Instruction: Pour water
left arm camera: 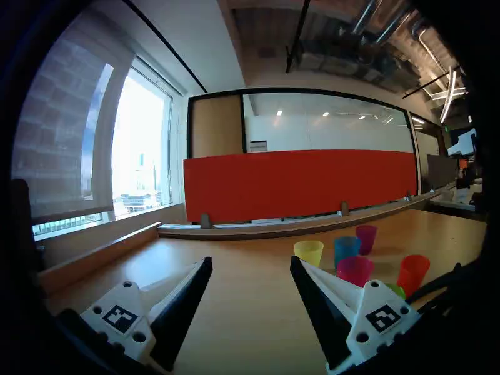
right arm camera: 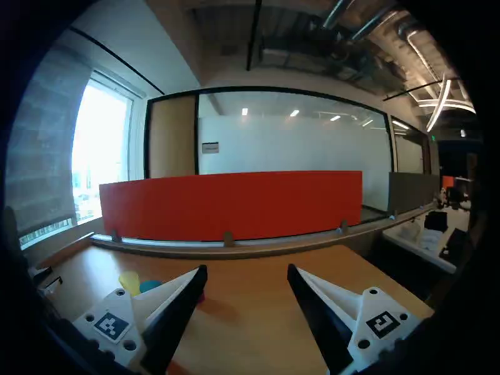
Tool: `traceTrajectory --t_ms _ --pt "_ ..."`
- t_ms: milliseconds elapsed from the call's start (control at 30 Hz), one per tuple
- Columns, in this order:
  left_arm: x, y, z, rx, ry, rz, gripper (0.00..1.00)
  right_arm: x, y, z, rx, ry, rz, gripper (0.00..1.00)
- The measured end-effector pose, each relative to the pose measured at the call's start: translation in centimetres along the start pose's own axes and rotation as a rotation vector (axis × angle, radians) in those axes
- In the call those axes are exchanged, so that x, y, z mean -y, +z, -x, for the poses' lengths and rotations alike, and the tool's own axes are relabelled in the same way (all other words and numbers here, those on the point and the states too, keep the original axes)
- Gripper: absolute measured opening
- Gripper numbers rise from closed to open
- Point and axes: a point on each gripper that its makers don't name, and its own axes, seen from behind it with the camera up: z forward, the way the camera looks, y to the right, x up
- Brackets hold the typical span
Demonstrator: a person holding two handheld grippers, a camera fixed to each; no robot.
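Left tool (left arm camera: 250, 260) and right tool (right arm camera: 246, 268) both gape wide above the smooth wooden desk (left arm camera: 250, 312), near tapered translucent plastic cups (left arm camera: 309, 252)

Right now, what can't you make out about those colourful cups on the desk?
- Left gripper view: green cup mostly hidden behind the left gripper's finger.
- Left gripper view: whether any cup holds water; the low angle hides the insides.
- Right gripper view: yellow cup and blue cup partly hidden behind the right gripper's finger.
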Motion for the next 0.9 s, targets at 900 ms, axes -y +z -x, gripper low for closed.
traceTrajectory --t_ms 900 --pt "0.8 -0.8 2.3 -0.005 -0.052 -0.006 0.92 -0.5 -1.5 1.0 -0.015 -0.033 0.010 0.99"
